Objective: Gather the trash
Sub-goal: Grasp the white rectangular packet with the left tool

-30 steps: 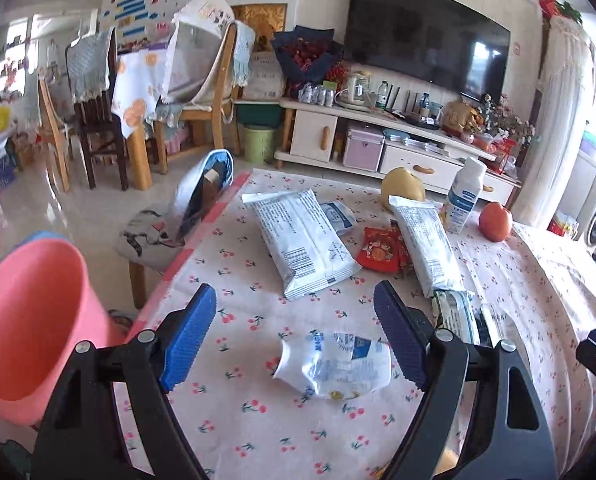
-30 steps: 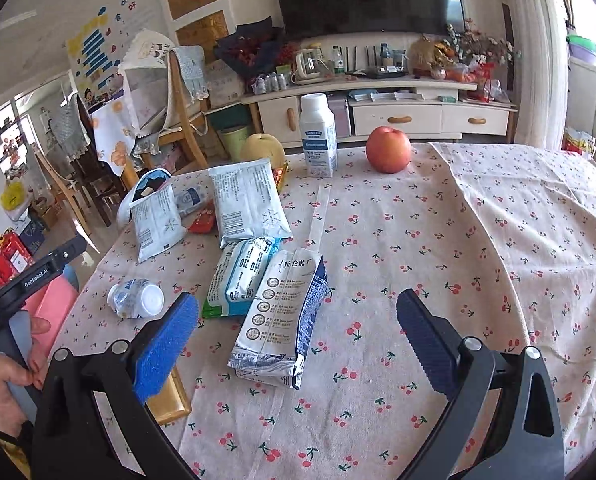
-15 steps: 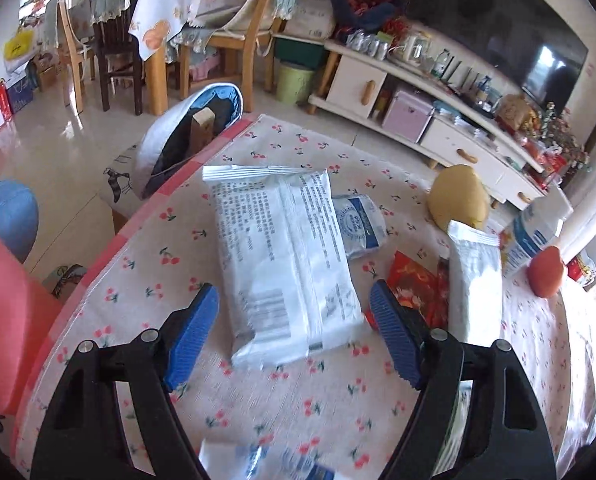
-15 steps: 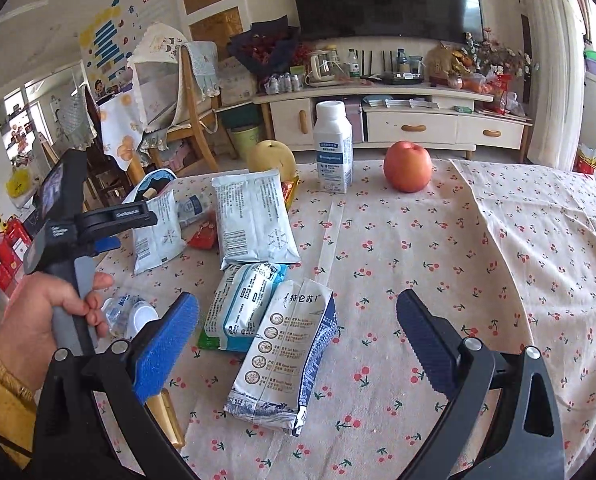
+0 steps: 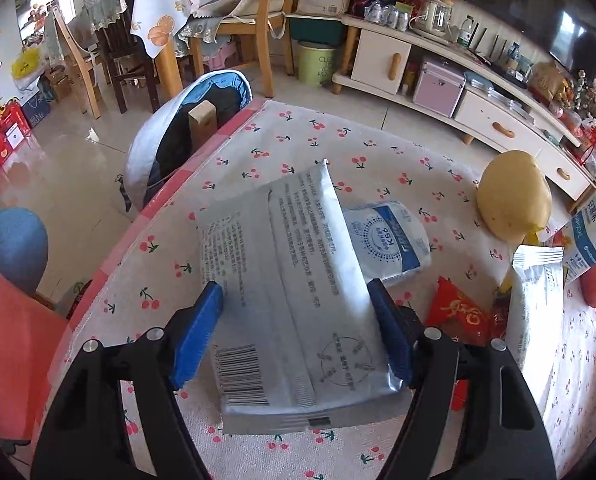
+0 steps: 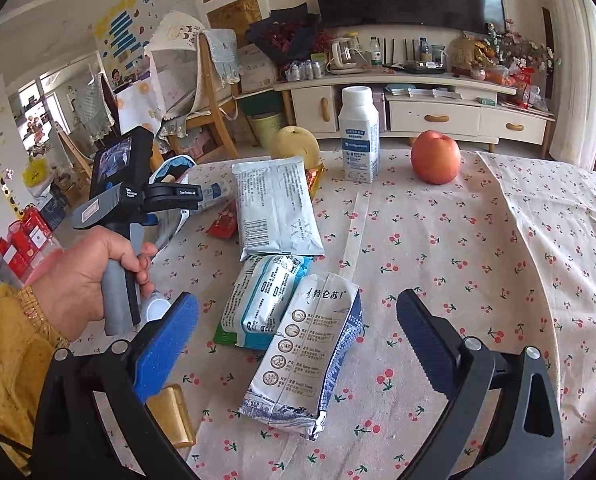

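Note:
A large silver foil packet (image 5: 298, 288) lies flat on the cherry-print tablecloth (image 5: 337, 148). My left gripper (image 5: 294, 286) points down over it, its jaws closing. The packet's near half lies between the blue pads (image 5: 196, 340), and I see no squeeze on it. A blue-white pouch (image 5: 389, 240) and a red wrapper (image 5: 457, 316) lie just to its right. My right gripper (image 6: 298, 298) hovers open and holds nothing. A flattened milk pouch (image 6: 309, 352) and a wipes pack (image 6: 262, 300) lie below it. A hand (image 6: 78, 280) grips the left tool's handle.
A pink bucket (image 5: 2, 340) stands beside the table's left edge. A pear (image 5: 513, 200), a white bottle (image 6: 359, 136) and an apple (image 6: 435, 156) stand at the far side. A second silver packet (image 6: 276, 204) and a gold item (image 6: 170, 412) also lie there.
My left gripper has moved forward and tipped down, from the crumpled white bottle to the silver packet, and its jaws have narrowed a little. The right gripper has barely shifted.

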{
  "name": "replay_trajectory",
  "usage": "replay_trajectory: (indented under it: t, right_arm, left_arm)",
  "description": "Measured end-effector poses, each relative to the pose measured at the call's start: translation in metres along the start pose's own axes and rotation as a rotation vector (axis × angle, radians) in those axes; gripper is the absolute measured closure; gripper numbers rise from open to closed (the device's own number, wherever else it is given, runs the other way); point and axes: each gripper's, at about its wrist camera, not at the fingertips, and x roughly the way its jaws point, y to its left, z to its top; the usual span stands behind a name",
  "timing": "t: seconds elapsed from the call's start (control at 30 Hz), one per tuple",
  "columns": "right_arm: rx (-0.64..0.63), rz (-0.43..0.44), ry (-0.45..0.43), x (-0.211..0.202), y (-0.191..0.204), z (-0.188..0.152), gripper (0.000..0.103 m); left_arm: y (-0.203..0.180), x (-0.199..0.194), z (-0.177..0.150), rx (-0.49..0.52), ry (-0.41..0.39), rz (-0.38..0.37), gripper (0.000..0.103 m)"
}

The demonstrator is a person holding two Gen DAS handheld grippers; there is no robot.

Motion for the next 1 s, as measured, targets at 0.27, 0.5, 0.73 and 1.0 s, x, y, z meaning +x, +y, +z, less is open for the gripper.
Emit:
replay_trajectory:
  t: [0.27, 0.5, 0.73, 1.0]
  right_arm:
    - [0.014, 0.007, 0.013, 0.000, -0.001, -0.001, 0.005]
    - [0.016, 0.007, 0.010, -0.002, -0.001, -0.002, 0.005]
    - [0.018, 0.007, 0.005, -0.005, -0.002, -0.002, 0.005]
    - [0.023, 0.002, 0.010, -0.006, -0.003, -0.003, 0.005]
  left_arm:
    - [-0.008, -0.016, -0.013, 0.068, -0.056, 0.001, 0.050]
    - [-0.010, -0.034, -0.031, 0.122, -0.077, -0.043, 0.061]
    - [-0.011, -0.059, -0.060, 0.176, -0.068, -0.138, 0.064]
    - [-0.001, -0.085, -0.090, 0.217, -0.016, -0.315, 0.046]
